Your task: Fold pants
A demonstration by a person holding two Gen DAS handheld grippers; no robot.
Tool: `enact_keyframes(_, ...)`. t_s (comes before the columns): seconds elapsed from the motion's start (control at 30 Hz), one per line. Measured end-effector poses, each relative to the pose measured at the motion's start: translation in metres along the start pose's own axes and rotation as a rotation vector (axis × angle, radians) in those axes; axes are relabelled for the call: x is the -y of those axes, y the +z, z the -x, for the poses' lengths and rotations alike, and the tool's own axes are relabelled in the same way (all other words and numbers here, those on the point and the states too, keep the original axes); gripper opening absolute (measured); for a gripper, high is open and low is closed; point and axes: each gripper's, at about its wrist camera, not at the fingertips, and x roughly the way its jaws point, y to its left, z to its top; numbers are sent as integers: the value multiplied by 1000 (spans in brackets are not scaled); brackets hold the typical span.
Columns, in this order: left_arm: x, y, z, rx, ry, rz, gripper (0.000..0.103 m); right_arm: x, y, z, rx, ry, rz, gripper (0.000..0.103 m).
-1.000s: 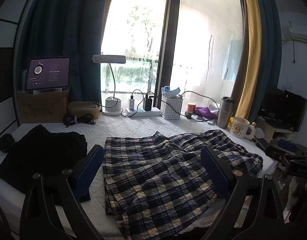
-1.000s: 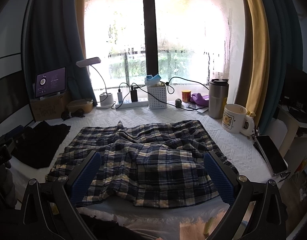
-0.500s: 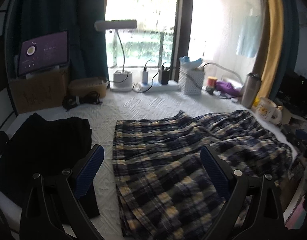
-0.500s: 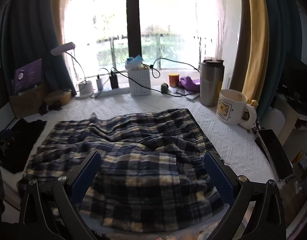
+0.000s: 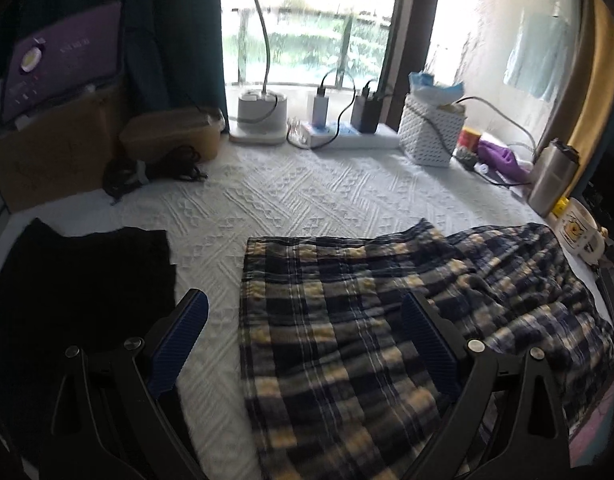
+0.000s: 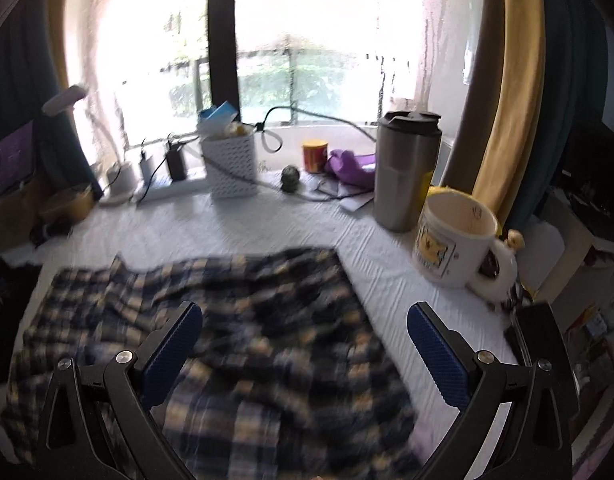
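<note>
Plaid pants (image 5: pixel 387 320) lie spread across the middle and right of the white quilted cover (image 5: pixel 307 196), one straight edge flat on the left, the right half rumpled into ridges; no clean fold is visible, so the task looks to be at or near its start. Left gripper (image 5: pixel 303 320) hovers over the flat left edge, jaws spread wide and empty, one finger over bare cover and the other over the plaid, likely lined up to take that edge. Right gripper (image 6: pixel 305 328) hangs above the rumpled right portion, jaws likewise wide apart and holding nothing; that view is motion-blurred, so cloth detail is unclear. A black garment (image 5: pixel 79 280) sits just left of the pants, apart from them, probably set aside. Mug (image 6: pixel 459 240) and steel tumbler (image 6: pixel 407 172) stand near the right edge of the pants: risk of a knock if cloth is swung that way. Lamp (image 5: pixel 259 116), power strip (image 5: pixel 347 136) and white basket (image 5: pixel 431 136) line the window side, well clear.
</note>
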Motion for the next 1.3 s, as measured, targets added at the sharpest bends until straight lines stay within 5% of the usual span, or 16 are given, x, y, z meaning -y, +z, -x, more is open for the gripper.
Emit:
enact_keyframes(0.3,-16,22,-75,-152,19,-13,96,22,48,-67,-56,21,68,103)
enact_keyframes(0.47,-26,24,-98,-206,-25,29,93,31,41,-128,-194,97,53,103)
enact_keyframes(0.63,-12,22,-106,-186,22,-35,92,30,18,-172,-320,160,-5,76)
enact_keyframes(0.73,-1,19,-105,-159,71,-83,67,10,13,-171,-300,174,69,62)
enact_keyframes(0.8,3,19,-103,-153,45,-101,40,0,10,-169,-291,148,113,36)
enact_keyframes(0.83,7,17,-100,-154,34,-117,20,-2,10,-168,-287,142,123,31)
enact_keyframes(0.9,12,17,-99,-153,43,-143,9,-6,10,-163,-260,118,147,28)
enact_keyframes(1.3,-16,60,-53,45,76,-101,3,-10,56,-102,-20,-30,175,25)
